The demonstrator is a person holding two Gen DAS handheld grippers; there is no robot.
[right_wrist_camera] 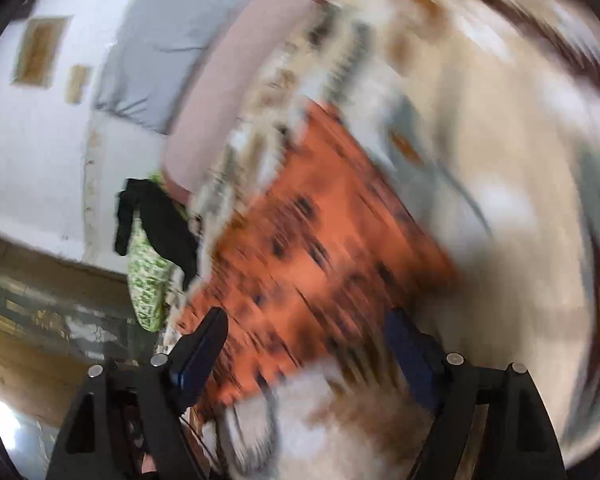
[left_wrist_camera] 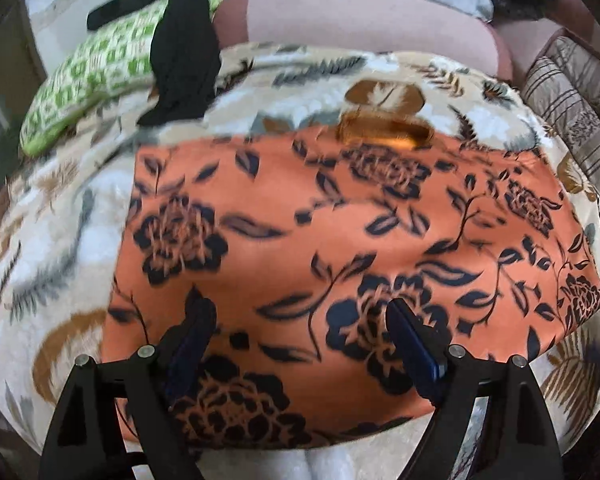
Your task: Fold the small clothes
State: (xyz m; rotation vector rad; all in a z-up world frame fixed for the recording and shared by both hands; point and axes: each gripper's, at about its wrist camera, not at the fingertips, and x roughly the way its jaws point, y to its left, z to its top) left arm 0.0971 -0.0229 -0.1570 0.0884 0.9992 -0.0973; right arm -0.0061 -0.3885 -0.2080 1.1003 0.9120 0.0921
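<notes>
An orange cloth with a black flower print (left_wrist_camera: pixel 340 248) lies flat and folded on a cream leaf-patterned blanket (left_wrist_camera: pixel 60 216). My left gripper (left_wrist_camera: pixel 296 312) hovers over the cloth's near part, its jaws wide apart with nothing between them. The right wrist view is heavily blurred. There the same orange cloth (right_wrist_camera: pixel 312 248) runs diagonally across the blanket (right_wrist_camera: pixel 500 200). My right gripper (right_wrist_camera: pixel 306 320) stands open above the cloth's near corner, holding nothing.
A green-and-white patterned cloth (left_wrist_camera: pixel 96 80) with a black garment (left_wrist_camera: pixel 184 44) draped over it lies at the blanket's far left. A pink bolster (left_wrist_camera: pixel 364 20) runs along the far side. A striped brown cushion (left_wrist_camera: pixel 576 100) sits at the right. White wall (right_wrist_camera: pixel 32 152) beyond.
</notes>
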